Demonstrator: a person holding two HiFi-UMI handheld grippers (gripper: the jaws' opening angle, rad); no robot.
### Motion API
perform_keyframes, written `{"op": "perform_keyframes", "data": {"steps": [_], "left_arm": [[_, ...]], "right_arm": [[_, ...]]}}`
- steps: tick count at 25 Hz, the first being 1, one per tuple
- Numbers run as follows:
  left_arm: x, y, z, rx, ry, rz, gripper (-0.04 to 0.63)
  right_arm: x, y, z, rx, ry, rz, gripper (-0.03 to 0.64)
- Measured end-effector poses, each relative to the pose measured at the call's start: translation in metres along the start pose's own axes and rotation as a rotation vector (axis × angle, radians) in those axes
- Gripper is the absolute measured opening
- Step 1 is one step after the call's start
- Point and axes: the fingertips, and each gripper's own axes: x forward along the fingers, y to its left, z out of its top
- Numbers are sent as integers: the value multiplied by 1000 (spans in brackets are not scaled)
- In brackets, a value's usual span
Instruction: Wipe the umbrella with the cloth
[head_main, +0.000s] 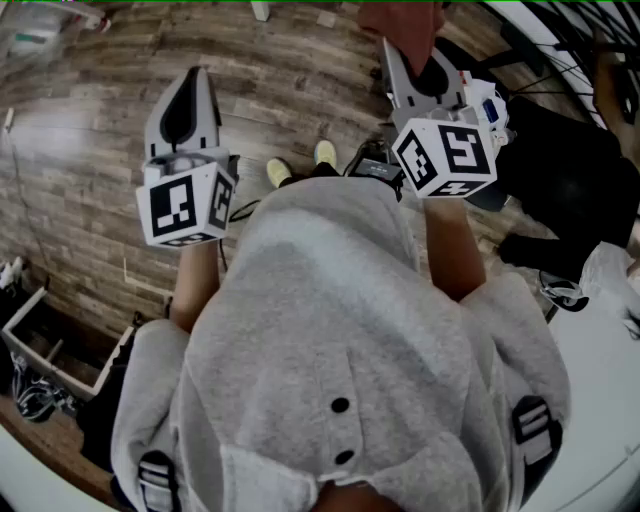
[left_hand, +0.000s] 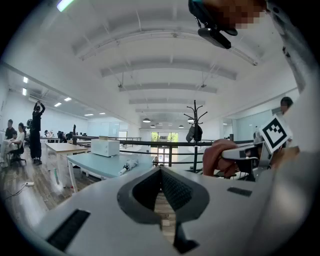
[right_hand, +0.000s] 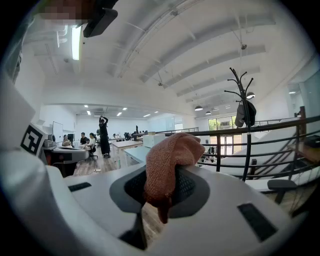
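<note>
Right tool (right_hand: 161, 192) clamps reddish cloth (right_hand: 167, 155); left tool (left_hand: 161, 172) closed, holding nothing

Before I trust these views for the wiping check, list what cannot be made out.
Umbrella: none identifiable; dark shape at head view's right edge is cut off.
Cloth, shut in right gripper: far end cut by head view's top edge.
Floor: head view, partly hidden by person's grey top.
</note>
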Motion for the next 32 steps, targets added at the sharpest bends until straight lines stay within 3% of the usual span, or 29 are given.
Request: {"op": "perform_keyframes", "data": {"steps": [20,32], "left_arm": [[-47,51,10,-16,-56,-13,12],[-15,54,10,16,-70,-54,12]], "right_arm": [[-8,60,4,3,-14,-32,74],[15,46,-1,0,-28,-50,74]]}}
